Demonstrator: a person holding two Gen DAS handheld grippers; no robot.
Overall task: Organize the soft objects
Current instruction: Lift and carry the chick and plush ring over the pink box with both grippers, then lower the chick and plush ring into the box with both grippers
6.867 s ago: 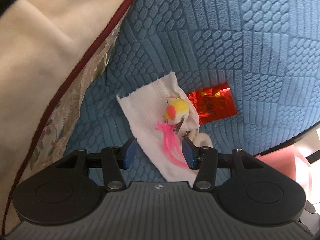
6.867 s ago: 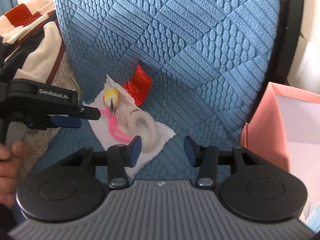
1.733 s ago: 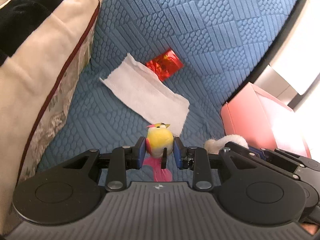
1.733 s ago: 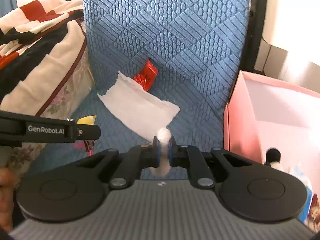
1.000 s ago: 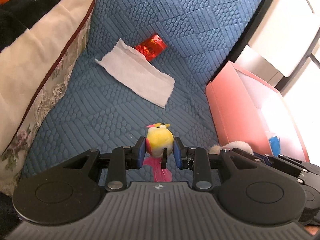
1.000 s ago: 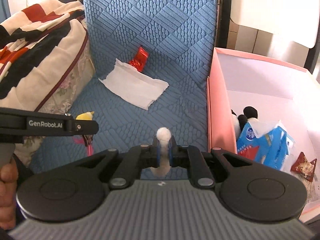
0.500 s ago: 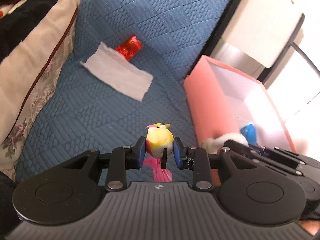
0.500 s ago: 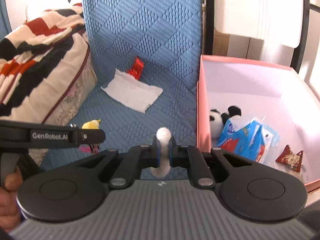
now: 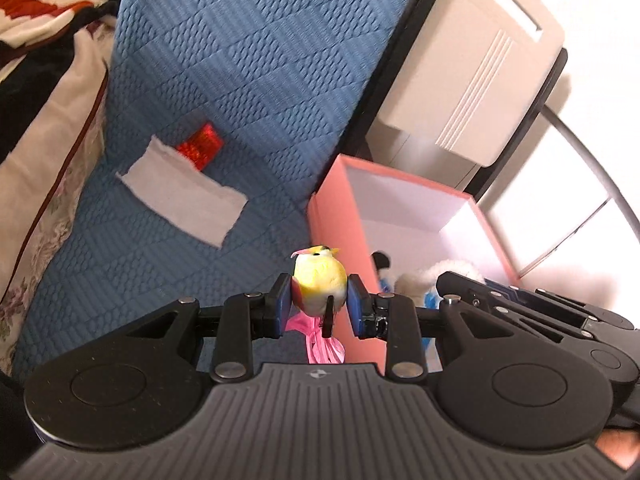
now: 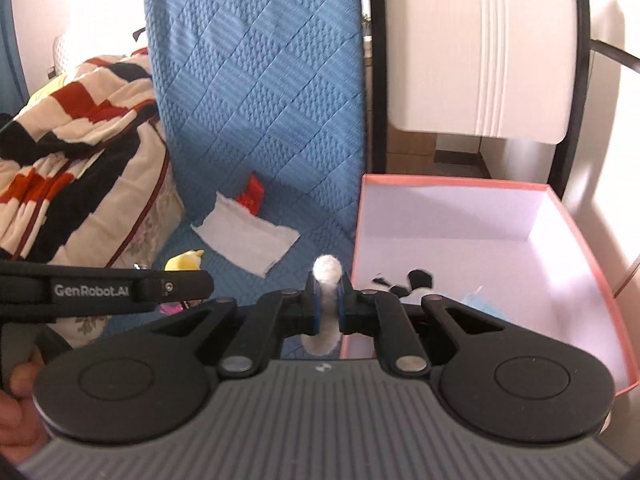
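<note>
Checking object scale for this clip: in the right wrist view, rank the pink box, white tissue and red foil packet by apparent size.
1. pink box, though nearest the camera
2. white tissue
3. red foil packet

Daylight floods my views from about two o'clock, washing the window (image 9: 560,220) to glare and brightening the pink box (image 10: 460,216). Fisheye bending curves the edges; the blanket (image 10: 72,128) looks soft, slightly motion-blurred.
</note>
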